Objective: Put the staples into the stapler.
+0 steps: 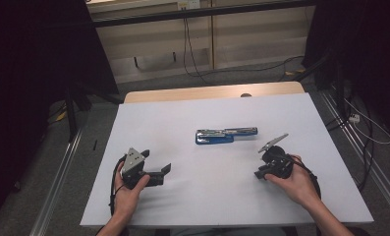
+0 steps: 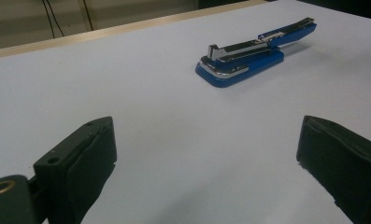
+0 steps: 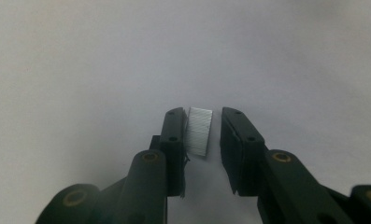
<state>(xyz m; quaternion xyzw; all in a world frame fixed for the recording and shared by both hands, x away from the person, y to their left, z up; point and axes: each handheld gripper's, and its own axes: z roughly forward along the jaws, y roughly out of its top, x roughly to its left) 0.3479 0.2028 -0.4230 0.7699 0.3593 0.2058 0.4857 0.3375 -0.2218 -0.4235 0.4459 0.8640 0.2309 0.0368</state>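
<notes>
A blue and chrome stapler [image 1: 226, 135] lies swung open near the middle of the white table [image 1: 173, 113]; in the left gripper view the stapler [image 2: 253, 51] is far ahead, at the upper right. My left gripper [image 1: 155, 161] rests at the table's left, its jaws [image 2: 206, 140] wide open over bare surface. My right gripper [image 1: 259, 173] points down at the table, right of the stapler. A short silver strip of staples [image 3: 198, 130] stands between my right gripper's [image 3: 204, 121] jaws. The strip leans on the left pad, and a narrow gap separates it from the right pad.
A wooden table edge [image 1: 207, 92] shows behind the white top. Cables [image 1: 364, 128] run over the floor to the right, and metal rails [image 1: 60, 177] lie along both sides. Dark curtains hang at the back left and right.
</notes>
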